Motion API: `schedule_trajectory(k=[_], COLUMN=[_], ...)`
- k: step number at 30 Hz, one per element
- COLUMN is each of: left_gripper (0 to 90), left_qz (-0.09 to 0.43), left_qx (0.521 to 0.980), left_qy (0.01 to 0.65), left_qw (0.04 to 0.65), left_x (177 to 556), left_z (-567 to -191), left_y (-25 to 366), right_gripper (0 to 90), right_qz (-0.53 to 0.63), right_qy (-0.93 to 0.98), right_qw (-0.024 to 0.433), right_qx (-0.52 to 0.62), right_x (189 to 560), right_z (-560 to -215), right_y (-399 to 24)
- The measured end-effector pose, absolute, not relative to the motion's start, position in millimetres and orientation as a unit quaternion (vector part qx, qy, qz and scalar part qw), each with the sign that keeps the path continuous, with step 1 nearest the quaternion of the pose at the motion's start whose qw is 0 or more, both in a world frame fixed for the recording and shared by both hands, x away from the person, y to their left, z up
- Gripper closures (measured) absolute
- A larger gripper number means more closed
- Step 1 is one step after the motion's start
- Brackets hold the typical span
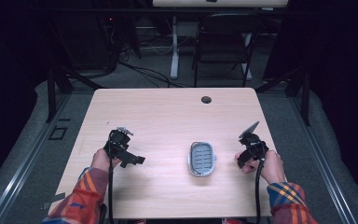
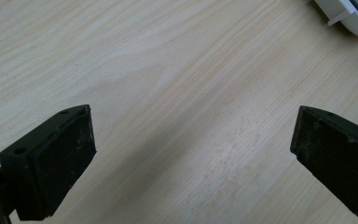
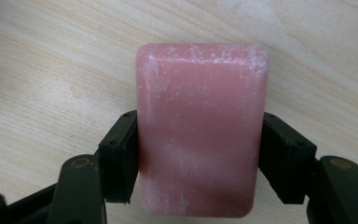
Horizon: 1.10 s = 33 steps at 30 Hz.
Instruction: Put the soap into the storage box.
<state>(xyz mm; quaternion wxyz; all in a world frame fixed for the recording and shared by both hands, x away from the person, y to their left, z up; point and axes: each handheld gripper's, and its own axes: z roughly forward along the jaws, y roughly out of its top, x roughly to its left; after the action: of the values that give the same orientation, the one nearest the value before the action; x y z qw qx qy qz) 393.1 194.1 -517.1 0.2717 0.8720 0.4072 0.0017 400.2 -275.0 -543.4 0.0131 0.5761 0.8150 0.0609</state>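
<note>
A pink bar of soap, dusted with white, stands upright between the jaws of my right gripper, which is shut on its two long sides just above the wooden table. In the high view the right gripper is near the table's right edge, to the right of a white oval soap dish with a grey ribbed insert. My left gripper is at the left, its jaws wide open over bare wood. The left gripper view has the gripper holding nothing, with a corner of the dish at top right.
A round cable hole lies near the table's far edge. Beyond the table stand a black folding chair and a white desk leg, with cables on the floor. Black frame posts flank the table.
</note>
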Motion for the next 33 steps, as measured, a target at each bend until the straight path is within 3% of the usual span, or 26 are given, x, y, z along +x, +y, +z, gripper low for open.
schedule_trajectory(k=[33], left_gripper=[0.0], left_qz=[0.002], left_qx=[0.870], left_qy=[0.409], left_qw=[0.274], left_x=[392.5], left_z=[-516.8], left_y=[194.9], right_gripper=[36.9], right_qz=[0.074], right_qy=[0.816], right_qw=[0.023], right_qx=[0.572], right_x=[394.0], right_z=[-516.8], right_y=[-272.7])
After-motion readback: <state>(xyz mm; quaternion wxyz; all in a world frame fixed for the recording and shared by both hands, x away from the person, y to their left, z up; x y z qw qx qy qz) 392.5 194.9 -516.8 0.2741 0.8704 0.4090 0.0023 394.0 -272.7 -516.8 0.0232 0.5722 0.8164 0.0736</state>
